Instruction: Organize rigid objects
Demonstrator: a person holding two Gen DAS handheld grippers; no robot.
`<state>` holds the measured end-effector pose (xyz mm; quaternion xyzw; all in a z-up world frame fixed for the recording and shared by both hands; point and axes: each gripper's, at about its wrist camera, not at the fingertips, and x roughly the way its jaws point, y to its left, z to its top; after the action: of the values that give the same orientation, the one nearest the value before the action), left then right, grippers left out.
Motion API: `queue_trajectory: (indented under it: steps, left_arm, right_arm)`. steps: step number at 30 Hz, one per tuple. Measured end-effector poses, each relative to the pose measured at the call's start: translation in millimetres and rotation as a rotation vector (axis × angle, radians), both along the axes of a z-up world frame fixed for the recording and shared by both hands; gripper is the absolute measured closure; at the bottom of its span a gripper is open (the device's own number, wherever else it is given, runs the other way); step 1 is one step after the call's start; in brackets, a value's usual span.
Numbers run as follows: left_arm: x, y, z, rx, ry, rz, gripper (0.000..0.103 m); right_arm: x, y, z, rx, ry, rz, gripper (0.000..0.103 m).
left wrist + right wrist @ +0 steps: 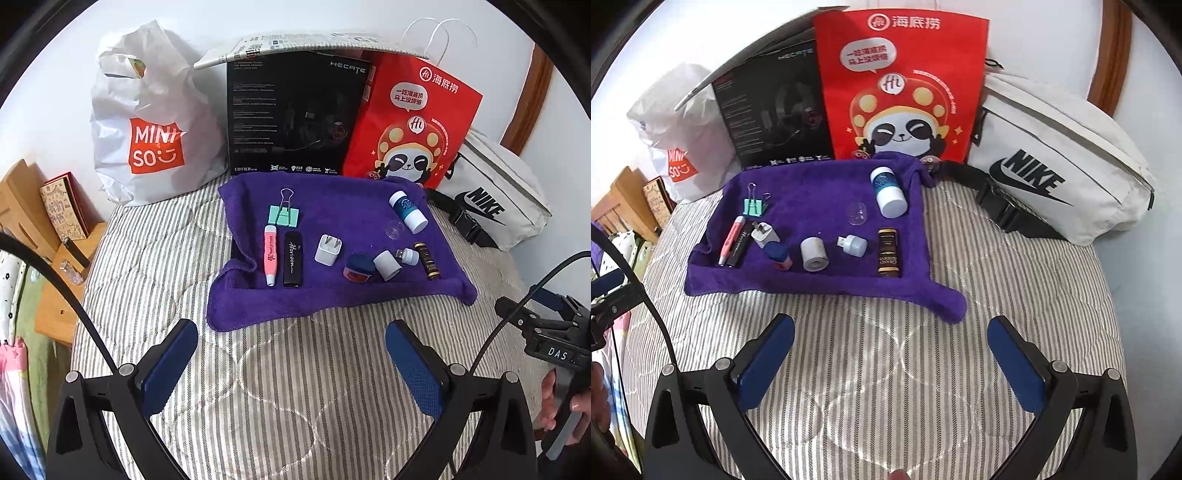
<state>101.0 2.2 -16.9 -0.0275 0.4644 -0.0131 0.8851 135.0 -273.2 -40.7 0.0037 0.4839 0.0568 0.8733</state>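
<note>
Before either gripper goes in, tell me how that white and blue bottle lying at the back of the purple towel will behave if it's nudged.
The white and blue bottle lies on its side and looks round, so it would probably roll. The soft purple towel may damp that. Its smooth surface could slip between the pads. The clear cup close beside it may get knocked.

Bed covered by grey-striped quilted sheet. Purple towel lay spread toward far edge. Along far edge stood white Miniso bag, black headset box, red paper bag; white Nike pouch at far right corner.
</note>
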Motion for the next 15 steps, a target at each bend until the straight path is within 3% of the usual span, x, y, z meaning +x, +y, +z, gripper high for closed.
queue_trajectory:
  steps: [15]
  left_arm:
    - [4.3, 2.6, -2.3, -0.02, 0.002, 0.002, 0.0]
  right_arm:
    - [1.6, 1.7, -2.6, -0.043, 0.0, -0.012, 0.0]
